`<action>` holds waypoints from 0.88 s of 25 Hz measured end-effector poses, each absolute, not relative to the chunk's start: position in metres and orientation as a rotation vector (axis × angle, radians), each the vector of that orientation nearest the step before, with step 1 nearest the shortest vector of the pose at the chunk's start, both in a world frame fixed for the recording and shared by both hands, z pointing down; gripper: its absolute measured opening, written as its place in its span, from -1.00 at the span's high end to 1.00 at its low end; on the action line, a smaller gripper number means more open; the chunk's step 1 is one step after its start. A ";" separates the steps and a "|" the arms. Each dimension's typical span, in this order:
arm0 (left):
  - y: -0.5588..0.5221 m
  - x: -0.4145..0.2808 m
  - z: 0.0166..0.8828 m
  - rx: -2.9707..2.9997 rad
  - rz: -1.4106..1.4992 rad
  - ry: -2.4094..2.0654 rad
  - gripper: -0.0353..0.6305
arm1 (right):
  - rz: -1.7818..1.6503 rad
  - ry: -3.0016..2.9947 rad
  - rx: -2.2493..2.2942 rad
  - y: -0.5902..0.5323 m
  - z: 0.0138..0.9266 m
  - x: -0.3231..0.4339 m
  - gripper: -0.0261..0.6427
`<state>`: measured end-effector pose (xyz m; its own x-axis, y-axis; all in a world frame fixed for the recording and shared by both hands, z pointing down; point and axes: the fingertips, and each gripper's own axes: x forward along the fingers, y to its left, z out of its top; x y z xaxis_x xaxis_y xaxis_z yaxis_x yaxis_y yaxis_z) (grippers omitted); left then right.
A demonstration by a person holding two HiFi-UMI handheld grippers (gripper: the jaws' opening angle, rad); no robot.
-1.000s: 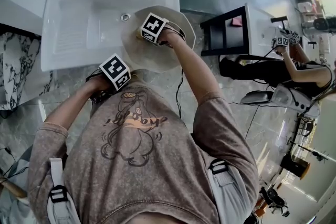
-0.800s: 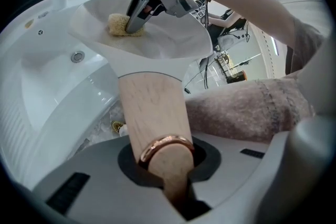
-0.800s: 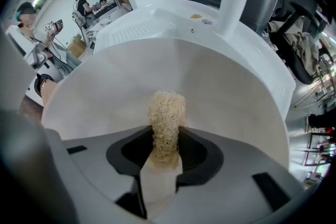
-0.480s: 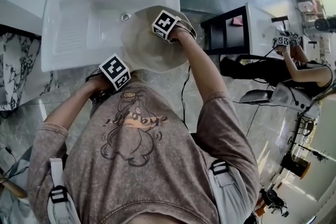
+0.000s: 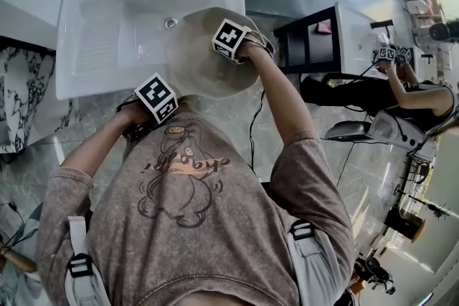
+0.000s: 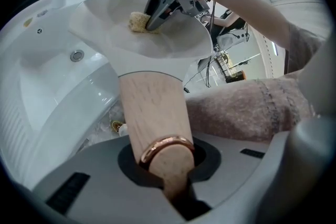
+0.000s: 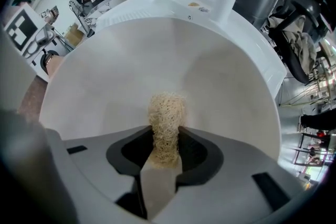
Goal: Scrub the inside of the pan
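Right gripper, clamped on the loofah scrubber, has slid from the pan centre to its right wall. The pan is at upper centre, over the sink. Left gripper clenches the wooden handle. Scrubbing is likely midway.

No legible txt anywhere.

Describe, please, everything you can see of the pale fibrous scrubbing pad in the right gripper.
The pale straw-coloured scrubbing pad is a tangled, loofah-like wad, pinched narrow between the right gripper's closed jaws. Its free end sticks out forward and touches the smooth inner wall of the white pan.
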<state>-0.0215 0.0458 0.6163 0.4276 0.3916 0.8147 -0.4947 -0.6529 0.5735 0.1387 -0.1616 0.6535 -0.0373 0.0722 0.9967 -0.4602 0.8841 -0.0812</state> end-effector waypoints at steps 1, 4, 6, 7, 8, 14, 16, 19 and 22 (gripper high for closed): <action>0.046 -0.022 0.616 1.848 1.341 -0.087 0.72 | 0.442 -1.556 0.313 -0.160 0.653 0.139 0.47; 0.046 -0.021 0.617 1.848 1.340 -0.086 0.72 | 0.447 -1.550 0.298 -0.153 0.652 0.143 0.47; 0.046 -0.021 0.617 1.850 1.339 -0.085 0.72 | 0.451 -1.543 0.281 -0.147 0.651 0.145 0.47; 0.046 -0.021 0.617 1.851 1.339 -0.085 0.72 | 0.453 -1.540 0.273 -0.144 0.650 0.145 0.47; 0.046 -0.021 0.617 1.850 1.339 -0.084 0.72 | 0.455 -1.539 0.265 -0.141 0.649 0.145 0.47; 0.046 -0.021 0.616 1.849 1.341 -0.085 0.72 | 0.469 -1.543 0.224 -0.123 0.646 0.145 0.47; 0.046 -0.020 0.616 1.851 1.341 -0.086 0.72 | 0.472 -1.551 0.215 -0.118 0.646 0.143 0.47; 0.046 -0.019 0.615 1.850 1.342 -0.086 0.72 | 0.485 -1.567 0.202 -0.111 0.644 0.139 0.47; 0.046 -0.019 0.615 1.847 1.342 -0.087 0.72 | 0.493 -1.583 0.184 -0.104 0.644 0.132 0.47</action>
<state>-0.0185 0.0461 0.6148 0.4268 0.3932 0.8144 -0.4951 -0.6520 0.5742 0.1317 -0.1039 0.6438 -0.0842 0.1795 0.9801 -0.4088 0.8908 -0.1983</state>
